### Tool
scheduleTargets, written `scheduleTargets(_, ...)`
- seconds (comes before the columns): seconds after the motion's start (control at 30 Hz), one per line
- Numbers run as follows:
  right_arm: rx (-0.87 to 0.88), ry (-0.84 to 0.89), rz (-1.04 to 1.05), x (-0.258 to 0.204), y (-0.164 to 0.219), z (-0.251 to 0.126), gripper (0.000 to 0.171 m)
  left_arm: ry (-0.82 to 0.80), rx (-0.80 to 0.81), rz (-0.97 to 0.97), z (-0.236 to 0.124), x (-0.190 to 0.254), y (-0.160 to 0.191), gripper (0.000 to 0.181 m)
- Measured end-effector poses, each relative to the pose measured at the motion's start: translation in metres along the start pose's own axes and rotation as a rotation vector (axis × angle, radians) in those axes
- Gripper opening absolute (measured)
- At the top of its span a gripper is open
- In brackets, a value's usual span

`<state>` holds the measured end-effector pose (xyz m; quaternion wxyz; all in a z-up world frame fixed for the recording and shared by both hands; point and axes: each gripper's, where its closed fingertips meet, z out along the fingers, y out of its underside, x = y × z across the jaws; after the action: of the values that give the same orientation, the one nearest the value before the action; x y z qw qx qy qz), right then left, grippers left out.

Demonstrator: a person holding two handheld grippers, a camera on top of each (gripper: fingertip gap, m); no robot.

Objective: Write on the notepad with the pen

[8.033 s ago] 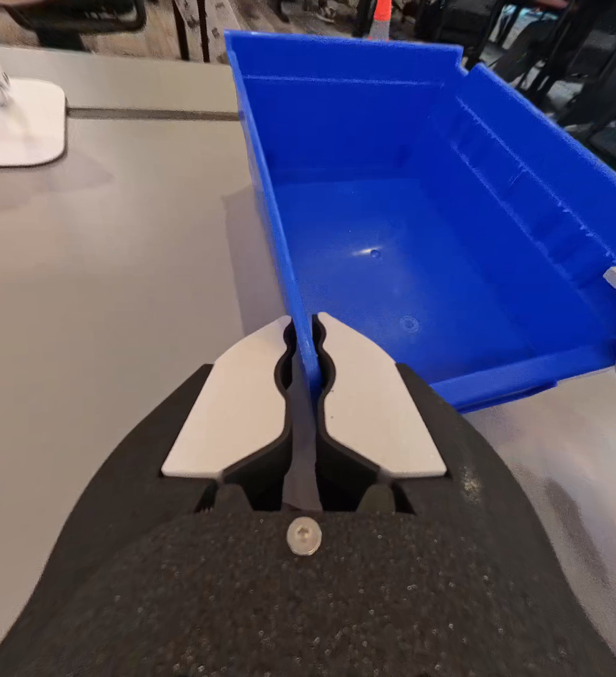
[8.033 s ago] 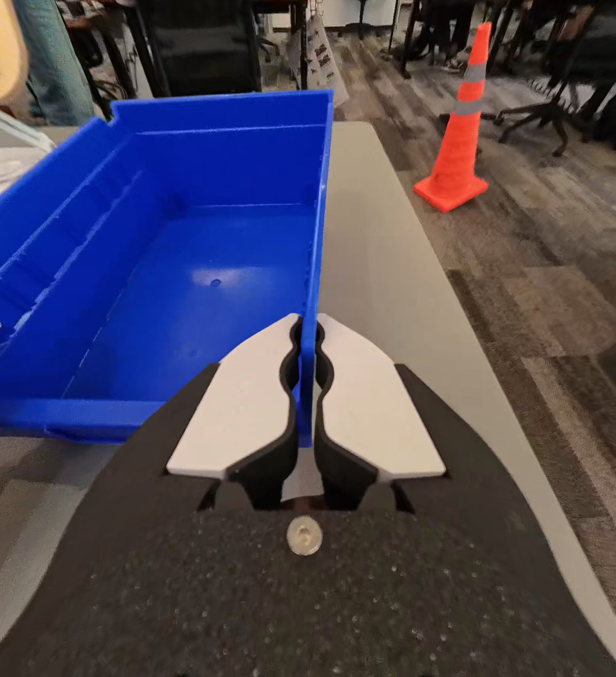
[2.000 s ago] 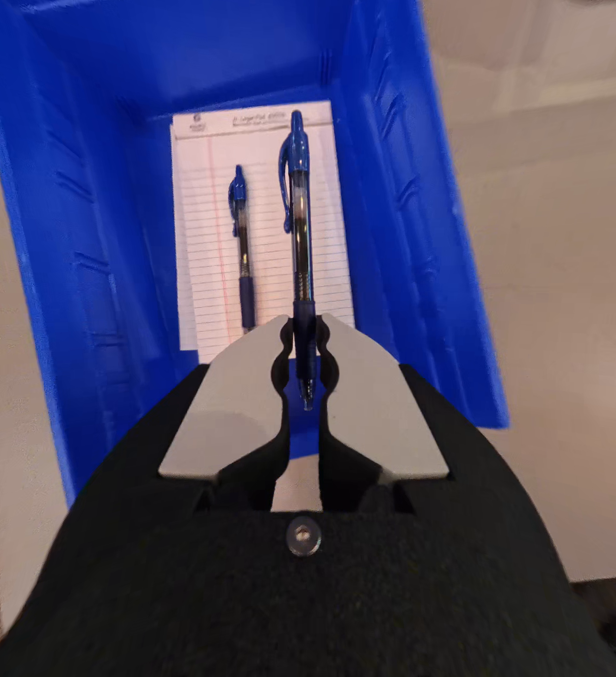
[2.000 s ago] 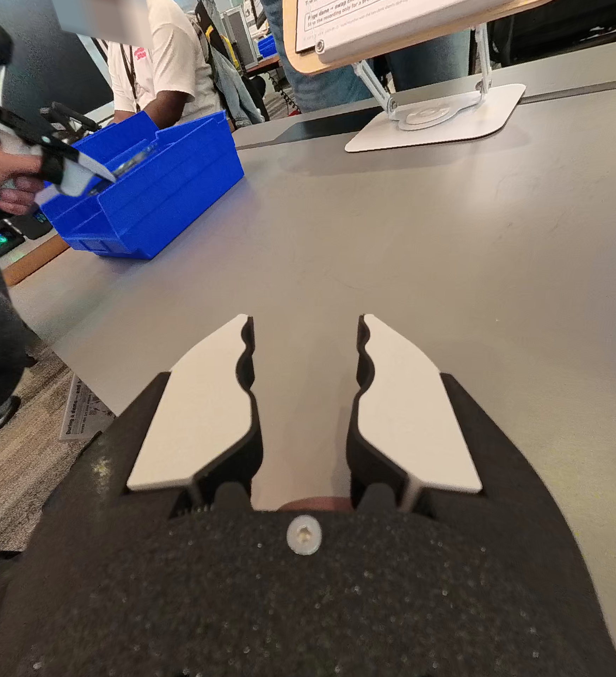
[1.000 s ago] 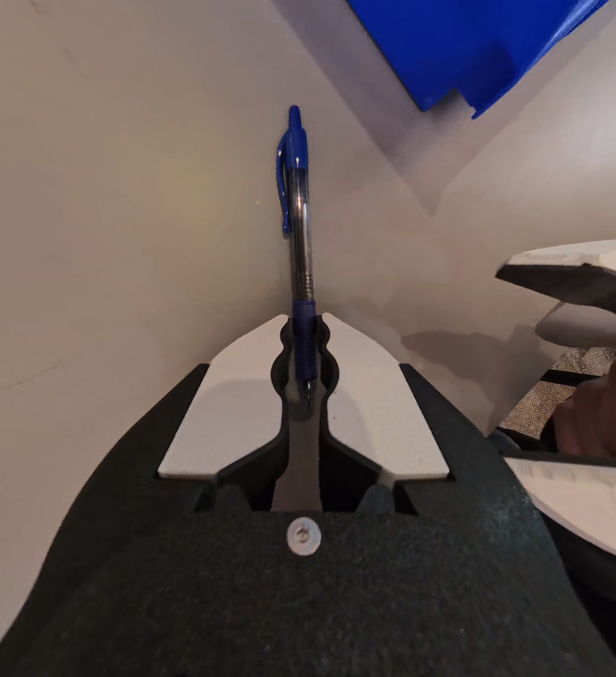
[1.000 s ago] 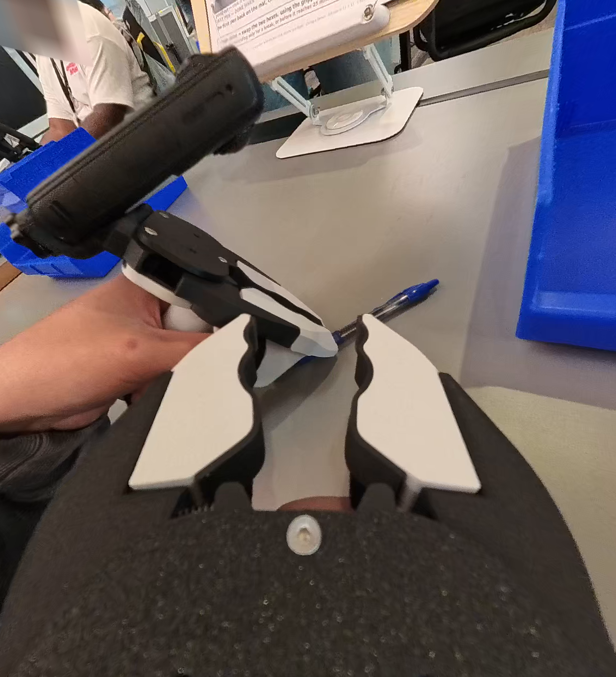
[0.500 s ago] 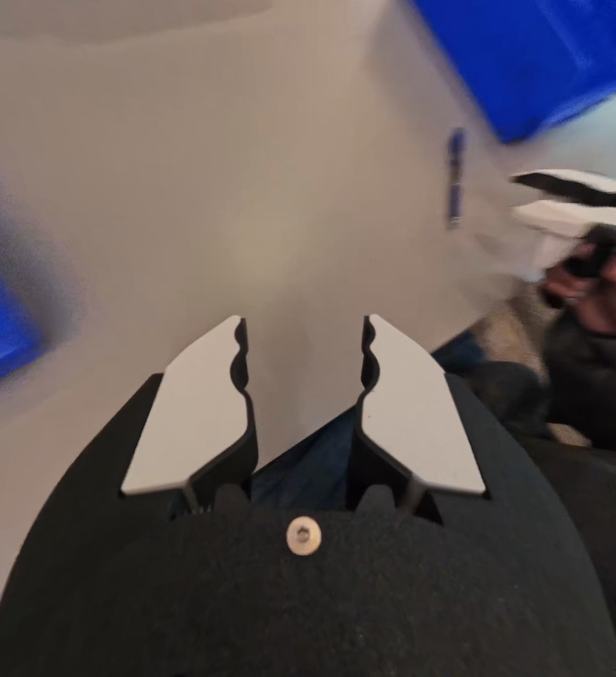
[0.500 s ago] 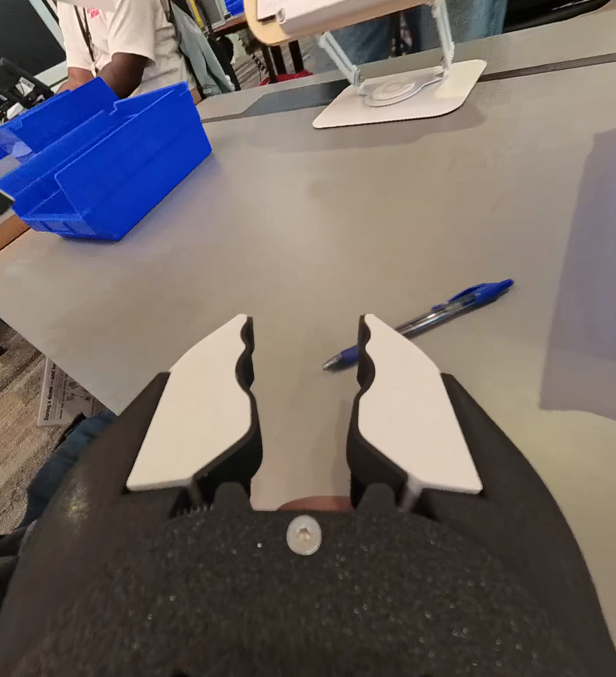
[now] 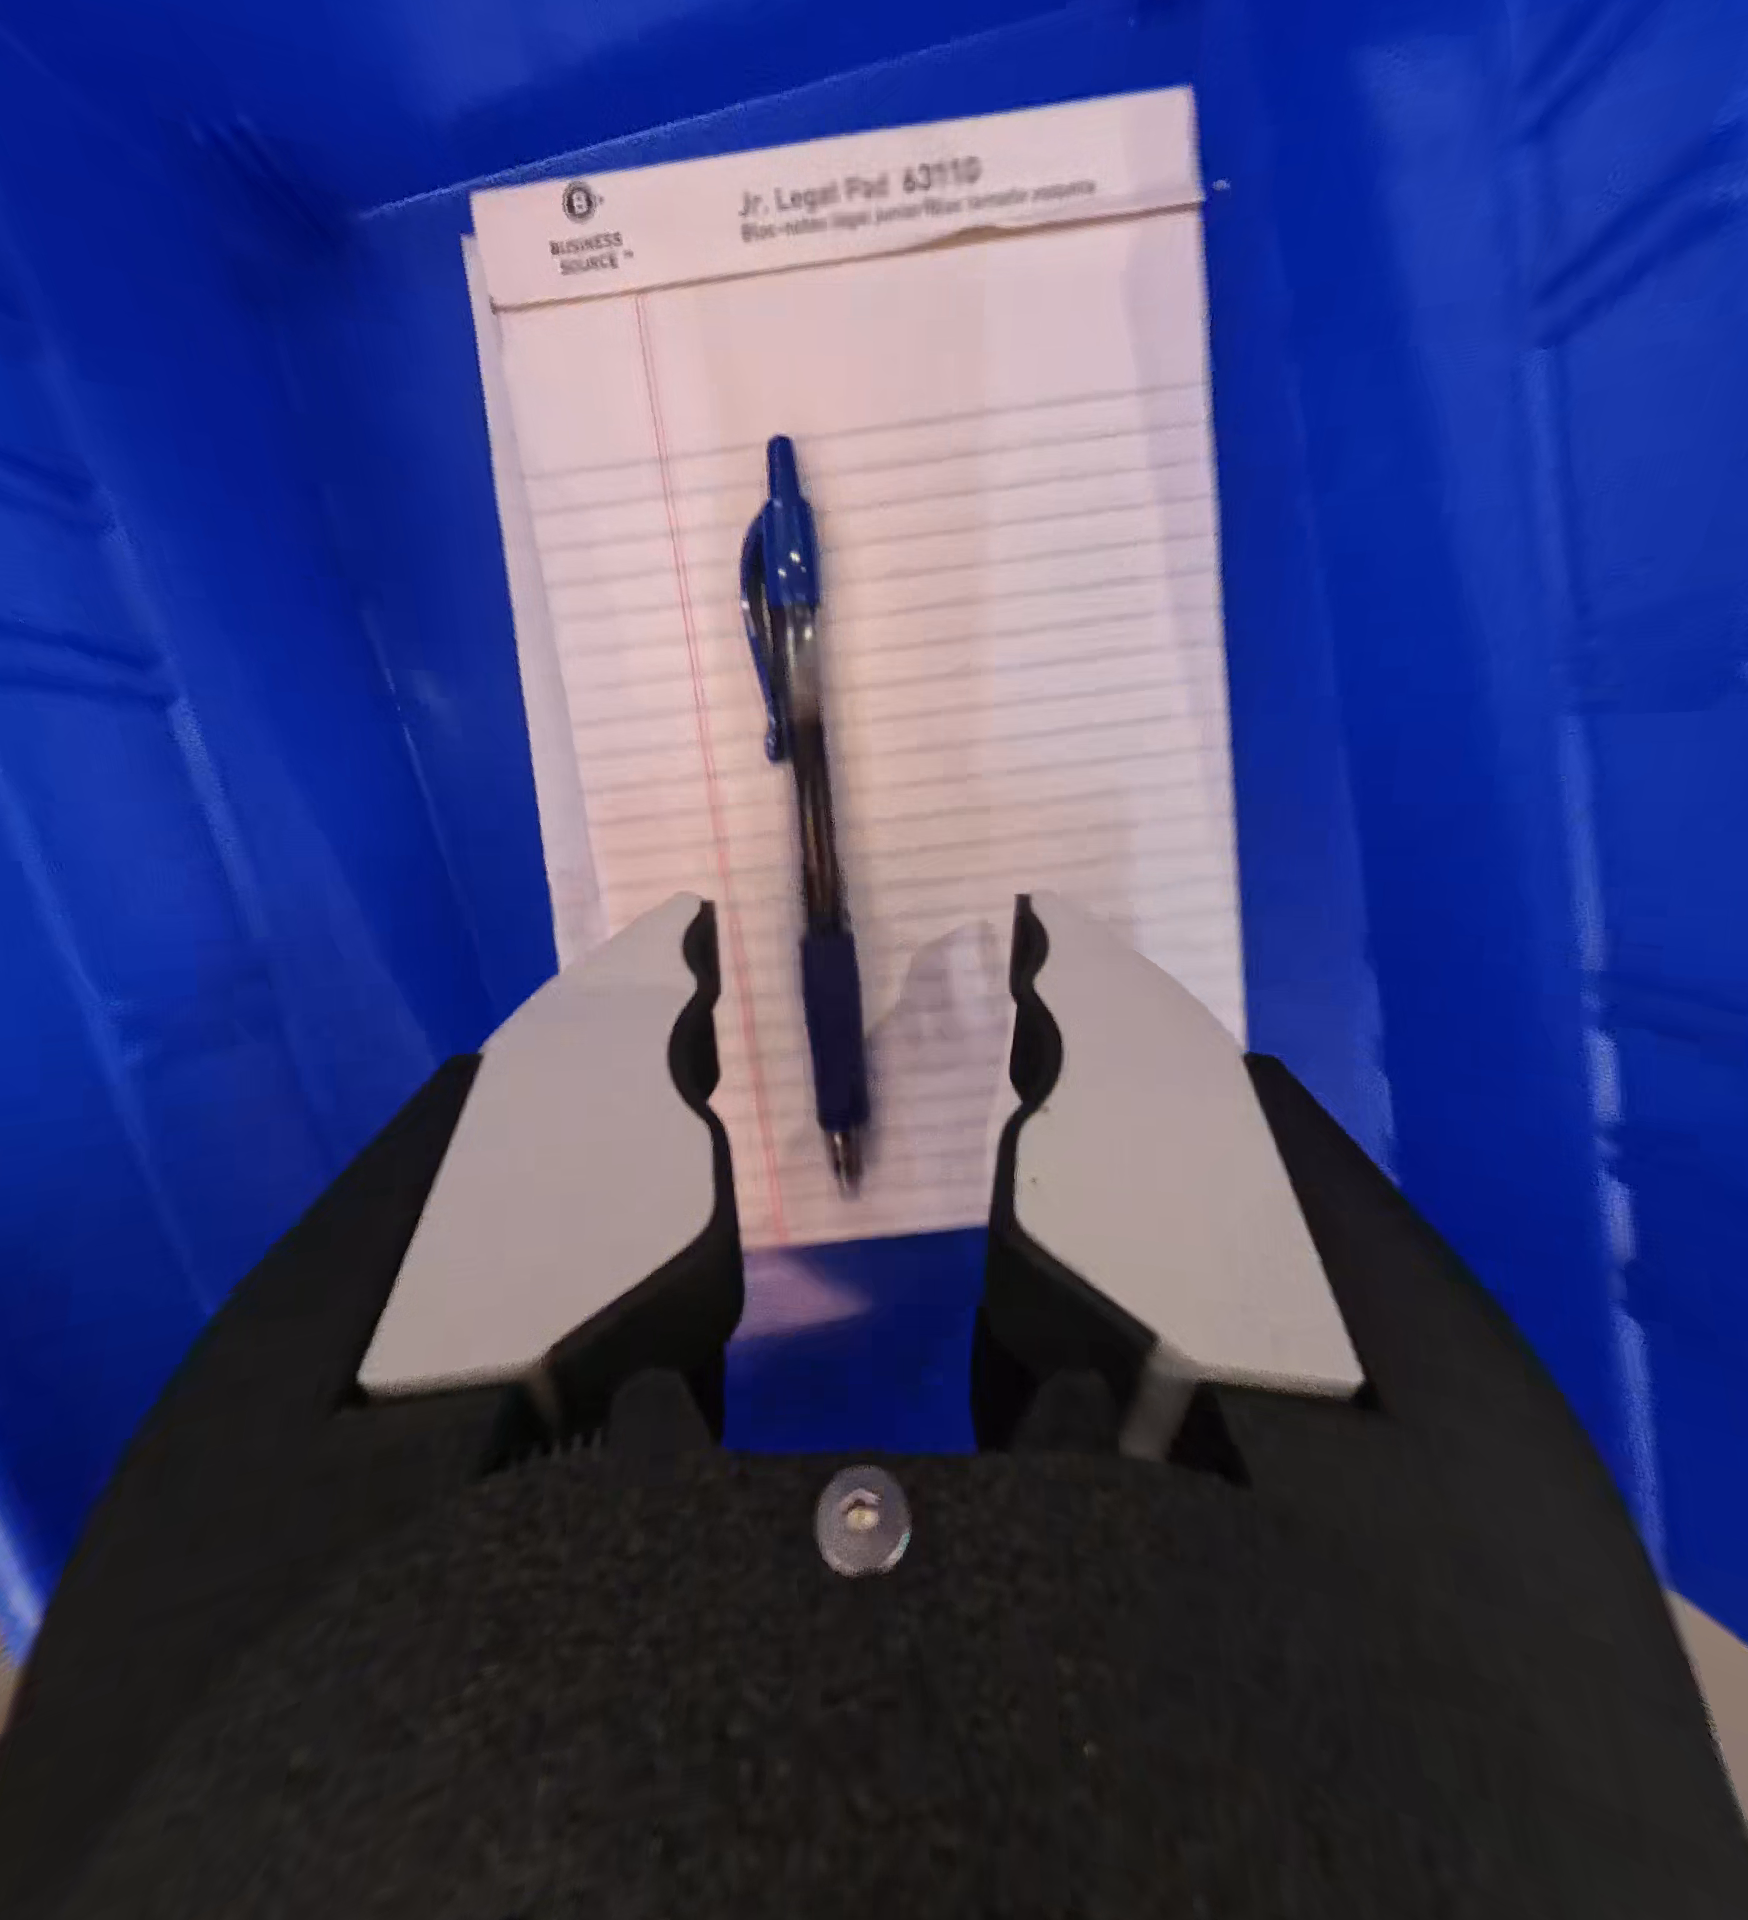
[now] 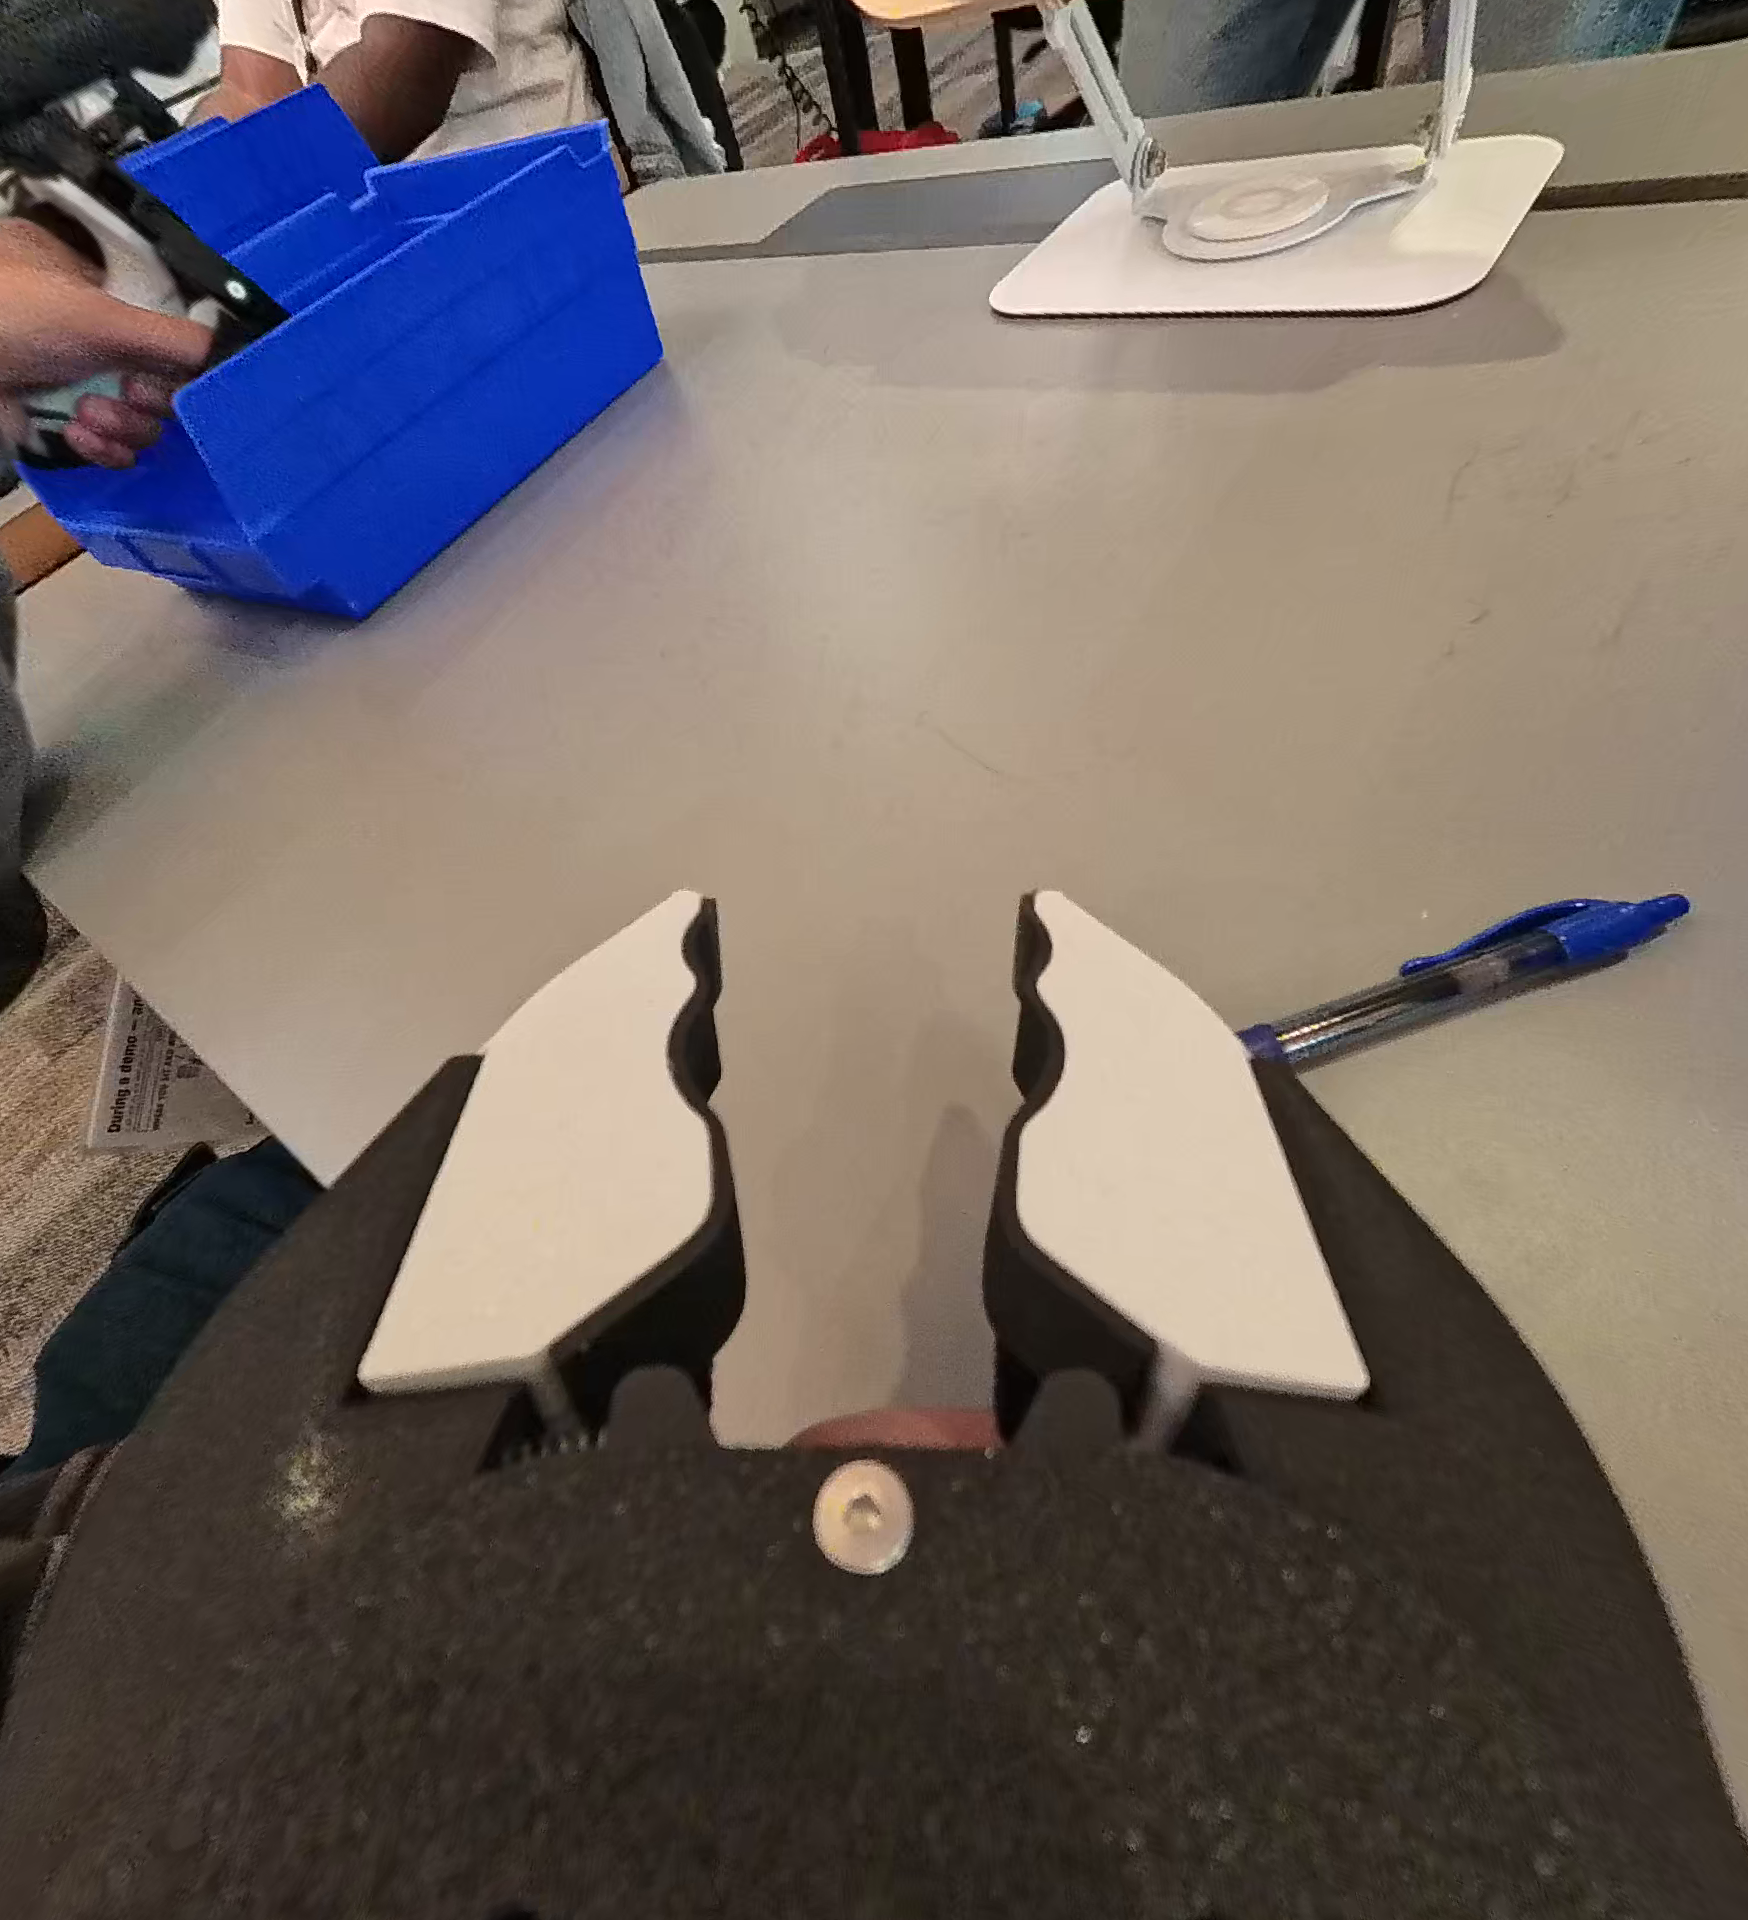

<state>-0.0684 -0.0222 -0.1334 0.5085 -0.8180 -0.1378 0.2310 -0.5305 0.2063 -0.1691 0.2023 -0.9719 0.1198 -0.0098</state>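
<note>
Both tools stand with their jaws apart and hold nothing. Left tool (image 9: pixel 859 1023) now looks down into a blue bin (image 9: pixel 226 727), where a white lined notepad (image 9: pixel 1005 623) lies flat on the bottom and a blue pen (image 9: pixel 808 810) rests on the paper, its tip pointing back toward the tool and its grip section just ahead of the open jaws, a little to the left of their middle line. A second ago this tool was clenched on another pen over the tabletop; it has since let go and swung back to the bin, so that pen (image 10: pixel 1472 977) now lies on the grey tabletop (image 10: pixel 1057 623), just to the right of the right tool (image 10: pixel 865 1023) and partly hidden behind its right finger. The right tool hovers low over bare tabletop, as half a second ago. Farther ahead to its left the bin (image 10: pixel 413 395) shows with the left tool reaching inside, and ahead to the right stands a white stand base (image 10: pixel 1265 239). One pen is out and ready, but the notepad remains in the bin, so I judge that writing cannot begin until the pad is brought to the tabletop.
</note>
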Motion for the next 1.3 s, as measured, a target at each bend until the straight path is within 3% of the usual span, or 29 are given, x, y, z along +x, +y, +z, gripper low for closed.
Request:
scheduleTargets(0.17, -0.002, 0.014, 0.026, 0.010, 0.003, -0.004, 0.054, 0.002, -0.058, 0.006, 0.020, 0.000, -0.003, 0.047)
scheduleTargets(0.23, 0.001, 0.016, 0.037, 0.014, 0.003, -0.006, 0.054, 0.008, -0.052, -0.009, 0.021, 0.002, -0.004, 0.031)
scheduleTargets(0.27, 0.004, 0.017, 0.043, 0.016, 0.003, -0.008, 0.054, 0.002, -0.053, -0.014, 0.020, 0.001, -0.003, 0.010)
scheduleTargets(0.4, 0.008, 0.006, 0.066, 0.019, 0.002, -0.010, 0.054, 0.020, -0.039, -0.031, 0.013, 0.007, 0.000, 0.010)
scheduleTargets(0.5, 0.014, 0.003, 0.071, 0.019, 0.001, -0.012, 0.053, 0.021, 0.033, -0.048, -0.016, 0.013, -0.002, 0.010)
scheduleTargets(0.6, 0.021, 0.001, 0.069, 0.018, 0.000, -0.015, 0.053, 0.059, 0.165, -0.048, -0.074, 0.036, -0.006, 0.010)
scheduleTargets(0.73, 0.035, 0.010, 0.063, 0.019, -0.004, -0.020, 0.053, 0.207, 0.344, 0.036, -0.157, 0.121, -0.003, 0.010)
scheduleTargets(0.83, 0.046, 0.015, 0.060, 0.022, -0.008, -0.023, 0.053, 0.308, 0.373, 0.195, -0.179, 0.217, 0.013, 0.010)
scheduleTargets(0.93, 0.060, 0.024, 0.054, 0.025, -0.013, -0.026, 0.053, 0.402, 0.322, 0.322, -0.160, 0.310, 0.031, 0.010)
scheduleTargets(1.07, 0.063, 0.039, 0.049, 0.030, -0.013, -0.028, 0.052, 0.536, 0.176, 0.392, -0.108, 0.412, 0.051, 0.010)
scheduleTargets(1.2, 0.059, 0.042, 0.059, 0.033, -0.010, -0.029, 0.052, 0.559, 0.058, 0.396, -0.065, 0.468, 0.059, 0.010)
scheduleTargets(1.3, 0.052, 0.043, 0.063, 0.033, -0.007, -0.031, 0.052, 0.516, 0.009, 0.406, -0.043, 0.487, 0.058, 0.010)
